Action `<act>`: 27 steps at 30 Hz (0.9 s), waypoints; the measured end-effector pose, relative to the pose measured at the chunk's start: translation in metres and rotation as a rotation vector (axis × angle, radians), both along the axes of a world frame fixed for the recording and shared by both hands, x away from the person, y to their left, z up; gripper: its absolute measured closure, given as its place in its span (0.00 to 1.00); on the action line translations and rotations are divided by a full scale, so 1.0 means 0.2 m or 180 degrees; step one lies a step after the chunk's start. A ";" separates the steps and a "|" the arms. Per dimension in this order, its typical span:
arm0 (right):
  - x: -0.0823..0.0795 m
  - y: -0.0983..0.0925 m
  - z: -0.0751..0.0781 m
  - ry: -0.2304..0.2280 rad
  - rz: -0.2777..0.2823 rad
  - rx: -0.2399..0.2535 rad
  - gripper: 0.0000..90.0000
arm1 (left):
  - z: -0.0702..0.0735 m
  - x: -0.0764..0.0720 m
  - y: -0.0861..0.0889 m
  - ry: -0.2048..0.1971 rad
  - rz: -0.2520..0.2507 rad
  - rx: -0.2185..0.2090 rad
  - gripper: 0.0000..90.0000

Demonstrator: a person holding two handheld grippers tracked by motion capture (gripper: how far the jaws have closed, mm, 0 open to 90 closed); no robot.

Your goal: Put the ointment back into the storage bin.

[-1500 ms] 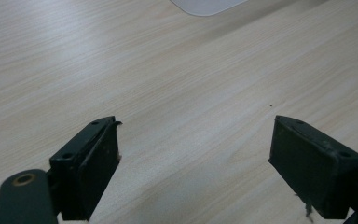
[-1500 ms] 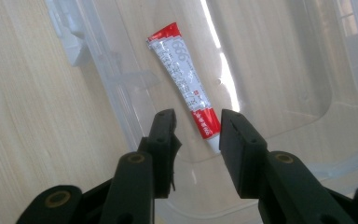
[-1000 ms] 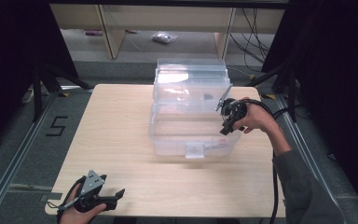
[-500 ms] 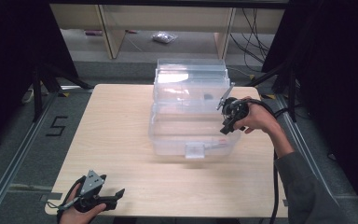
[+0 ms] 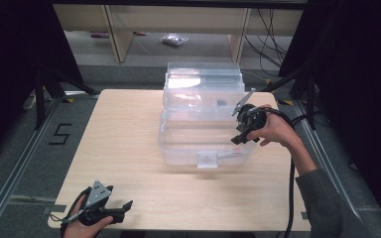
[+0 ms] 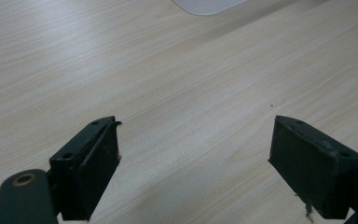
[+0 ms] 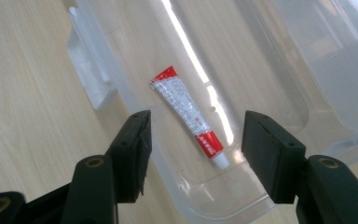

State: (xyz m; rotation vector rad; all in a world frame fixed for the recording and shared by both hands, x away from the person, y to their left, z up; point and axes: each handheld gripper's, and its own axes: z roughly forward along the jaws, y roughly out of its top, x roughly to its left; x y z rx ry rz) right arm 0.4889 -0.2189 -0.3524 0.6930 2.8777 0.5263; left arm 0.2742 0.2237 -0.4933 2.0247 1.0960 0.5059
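Jaws on the right gripper (image 7: pixel 193 154) have just been opening and now stand spread, w/ nothing pinched between them. Framed in that gap, lower down, lies a red-and-white tube (image 7: pixel 188 116) flat on the floor of the clear plastic storage box (image 7: pixel 121 70), cap end toward the bottom of the right gripper view. Pads aren't touching it, so it reads as a drop-off just done: tube's in the box, gripper poised above the right-hand rim.

High view: right gripper (image 5: pixel 241 130) sits right of centre, at the box's (image 5: pixel 178 148) right wall, the person's right hand (image 5: pixel 273 130) wrapped behind it. Left gripper (image 5: pixel 121 207) rests down at the bottom left of the frame, near the table (image 5: pixel 129 129) edge, well apart from the box. Its jaws are spread wide too, empty, w/ bare light wood between them in the left gripper view (image 6: pixel 193 158).

What's left, prob: pull the right gripper clear, then maybe close the lid (image 5: pixel 203 82), which stands raised behind the box at upper centre. Front latch (image 5: pixel 207 159) hangs unfastened.

Nothing much in the way. Table's otherwise bare wood. Box walls are see-through and glary, so rim's easy to clip on the way out. Beyond the table, a small bag (image 5: pixel 171 39) lies on the floor at the top of the frame, and cables (image 5: pixel 270 34) trail at upper right.
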 end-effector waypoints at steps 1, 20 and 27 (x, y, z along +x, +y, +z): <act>-0.01 0.00 0.00 0.0002 -0.0007 0.0031 0.47 | 0.00 0.00 0.00 0.0008 -0.0007 0.0003 0.17; -0.12 -0.05 -0.02 -0.0185 -0.0312 0.0417 0.34 | 0.00 0.00 0.00 -0.0013 0.0016 -0.0006 0.17; -0.18 -0.05 -0.04 -0.0181 -0.0346 0.0570 0.33 | 0.00 0.00 0.00 -0.0008 0.0017 0.0010 0.17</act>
